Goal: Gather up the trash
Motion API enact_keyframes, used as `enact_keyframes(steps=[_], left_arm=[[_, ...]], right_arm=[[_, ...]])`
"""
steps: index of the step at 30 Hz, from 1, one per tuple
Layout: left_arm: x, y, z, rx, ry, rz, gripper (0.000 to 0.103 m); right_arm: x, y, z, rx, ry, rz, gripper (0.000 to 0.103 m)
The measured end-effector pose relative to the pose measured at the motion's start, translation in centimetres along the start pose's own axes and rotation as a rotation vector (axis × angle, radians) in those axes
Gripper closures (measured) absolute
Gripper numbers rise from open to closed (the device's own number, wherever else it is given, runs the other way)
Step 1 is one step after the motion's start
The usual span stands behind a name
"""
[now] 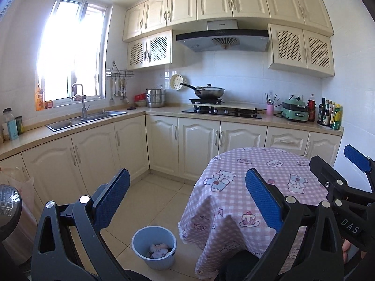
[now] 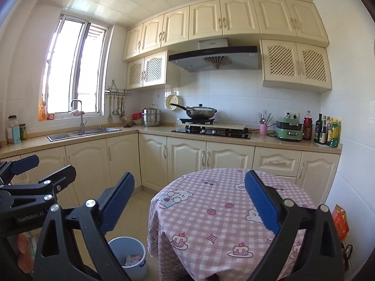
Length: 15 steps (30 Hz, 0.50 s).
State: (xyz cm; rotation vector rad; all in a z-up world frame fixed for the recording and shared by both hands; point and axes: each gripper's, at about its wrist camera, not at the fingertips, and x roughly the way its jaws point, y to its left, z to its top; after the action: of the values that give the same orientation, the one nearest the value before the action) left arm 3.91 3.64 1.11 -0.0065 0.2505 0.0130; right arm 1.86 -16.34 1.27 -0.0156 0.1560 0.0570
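Note:
A light blue bin (image 1: 154, 247) stands on the tiled floor just left of the round table; crumpled pale trash (image 1: 159, 250) lies inside it. It also shows in the right wrist view (image 2: 128, 253) with the trash (image 2: 133, 259). My left gripper (image 1: 187, 199) is open and empty, held high above the floor between bin and table. My right gripper (image 2: 189, 201) is open and empty, above the table's near edge. Each gripper shows at the side of the other's view: the right gripper (image 1: 337, 164), the left gripper (image 2: 44, 164).
The round table (image 2: 222, 210) has a pink checked cloth with cartoon bears. Cream cabinets, a sink (image 1: 86, 118) and a stove with a pan (image 1: 208, 92) line the far walls. Bottles (image 1: 330, 114) stand at the counter's right end. An orange packet (image 2: 341, 222) lies at the right.

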Motion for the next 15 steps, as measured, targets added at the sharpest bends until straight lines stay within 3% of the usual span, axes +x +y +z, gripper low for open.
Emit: enact_keyframes(steps=[8,15], left_arm=[[-3.9,-1.3,0.0,0.01,-0.068,-0.008,0.007],[-5.0,-1.8,0.1,0.019,-0.104,-0.007,0.007]], right_arm=[[-4.1,-1.0,0.2,0.013,-0.071,-0.035,0.007],[-5.4,-1.2,0.2,0.003,-0.11,-0.05,0.006]])
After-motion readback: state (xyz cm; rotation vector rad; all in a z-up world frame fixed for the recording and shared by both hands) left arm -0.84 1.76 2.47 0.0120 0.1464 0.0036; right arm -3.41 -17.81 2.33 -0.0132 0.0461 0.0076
